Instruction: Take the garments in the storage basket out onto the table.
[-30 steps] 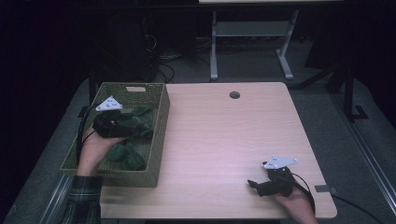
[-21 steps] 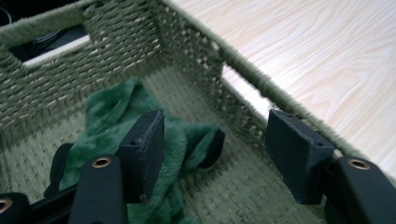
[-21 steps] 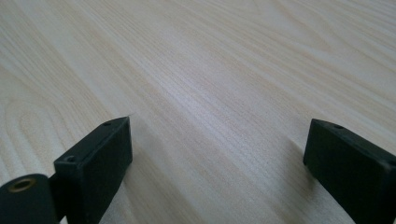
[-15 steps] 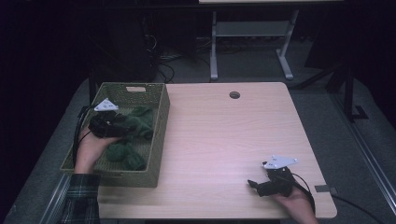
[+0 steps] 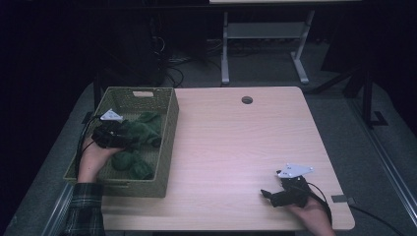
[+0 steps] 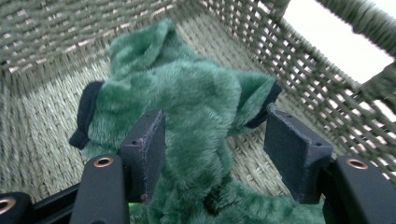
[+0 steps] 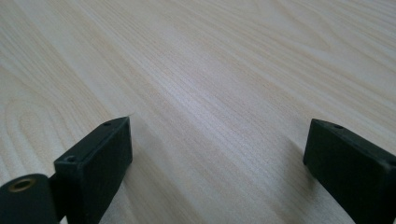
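Note:
A green plush toy [image 5: 143, 128] with dark trim lies in the woven green basket [image 5: 169, 142] at the table's left. My left gripper [image 5: 129, 138] reaches into the basket from the left side. In the left gripper view the plush toy [image 6: 187, 98] sits between the jaws of the left gripper [image 6: 217, 140]. The left pad touches the fur, and a gap shows beside the right pad, so the gripper is open. My right gripper [image 5: 265, 195] rests low over the table's near right corner. In the right gripper view its jaws [image 7: 217, 149] stand wide open over bare wood.
More green plush [image 5: 130, 164] lies nearer the basket's front wall. The basket's wicker walls [image 6: 289, 70] close in around the left gripper. The light wooden table [image 5: 236, 147] has a round cable hole [image 5: 247, 100] at its far edge.
My left hand has sunk lower into the basket and shifted slightly toward its left side, coming down around the plush toy. The right hand has not moved.

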Motion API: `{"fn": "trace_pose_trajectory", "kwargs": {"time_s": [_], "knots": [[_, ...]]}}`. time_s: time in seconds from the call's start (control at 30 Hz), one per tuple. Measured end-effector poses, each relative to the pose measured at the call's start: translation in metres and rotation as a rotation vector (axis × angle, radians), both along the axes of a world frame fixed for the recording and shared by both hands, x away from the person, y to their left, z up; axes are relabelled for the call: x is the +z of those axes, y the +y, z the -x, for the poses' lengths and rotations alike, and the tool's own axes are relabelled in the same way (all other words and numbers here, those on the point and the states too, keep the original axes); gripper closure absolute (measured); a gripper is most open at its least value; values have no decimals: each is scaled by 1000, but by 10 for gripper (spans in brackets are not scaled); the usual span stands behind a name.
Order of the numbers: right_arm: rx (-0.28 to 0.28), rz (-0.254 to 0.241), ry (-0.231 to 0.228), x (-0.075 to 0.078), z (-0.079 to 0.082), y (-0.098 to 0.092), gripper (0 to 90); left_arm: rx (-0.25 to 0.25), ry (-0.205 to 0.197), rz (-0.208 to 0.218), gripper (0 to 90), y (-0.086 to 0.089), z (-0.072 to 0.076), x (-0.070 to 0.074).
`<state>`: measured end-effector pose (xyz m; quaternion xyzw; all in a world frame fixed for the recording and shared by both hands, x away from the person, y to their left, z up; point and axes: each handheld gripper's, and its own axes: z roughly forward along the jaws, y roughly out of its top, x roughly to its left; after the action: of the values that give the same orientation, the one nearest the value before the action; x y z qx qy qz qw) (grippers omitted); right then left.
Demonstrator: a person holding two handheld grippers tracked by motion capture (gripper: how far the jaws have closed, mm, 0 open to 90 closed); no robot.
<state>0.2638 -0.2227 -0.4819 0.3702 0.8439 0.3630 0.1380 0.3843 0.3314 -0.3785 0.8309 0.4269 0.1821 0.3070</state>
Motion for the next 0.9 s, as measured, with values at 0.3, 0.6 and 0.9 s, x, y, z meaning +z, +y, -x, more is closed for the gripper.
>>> {"fn": "trace_pose_trajectory", "kwargs": {"time_s": [0.3,0.6,0.9], "knots": [[0,0,0,0,0,0,75,11,58,-23,387,1,-6,-14],[0,0,0,0,0,0,75,24,130,-49,503,4,-11,-25],[0,0,0,0,0,0,75,45,175,1,789,6,-10,-21]]}}
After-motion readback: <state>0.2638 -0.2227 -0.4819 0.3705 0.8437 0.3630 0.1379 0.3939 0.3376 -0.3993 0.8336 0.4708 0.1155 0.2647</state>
